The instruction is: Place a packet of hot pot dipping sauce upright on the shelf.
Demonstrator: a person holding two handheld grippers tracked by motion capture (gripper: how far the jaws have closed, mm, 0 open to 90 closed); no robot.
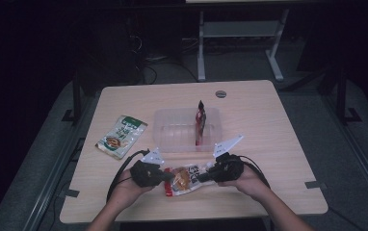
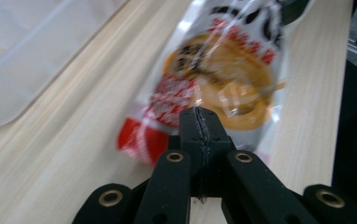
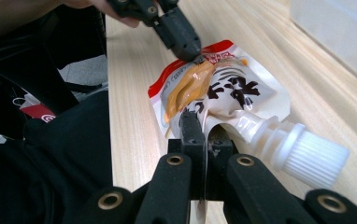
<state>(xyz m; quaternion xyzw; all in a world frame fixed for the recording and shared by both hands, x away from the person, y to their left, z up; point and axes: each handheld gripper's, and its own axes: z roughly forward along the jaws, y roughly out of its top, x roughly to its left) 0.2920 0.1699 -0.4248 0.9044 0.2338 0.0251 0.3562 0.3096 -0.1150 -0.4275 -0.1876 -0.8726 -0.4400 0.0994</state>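
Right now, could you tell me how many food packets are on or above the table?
3: a spouted pouch held between both grippers at the near edge, a green packet lying left, and a dark red packet standing in the clear tray.

spouted pouch (image 1: 186, 178), seemingly lifted, pinched both ends

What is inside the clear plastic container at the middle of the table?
In the clear container, one slim dark-red packet leans against the right end. The rest looks empty, though the dim high view could hide small items.
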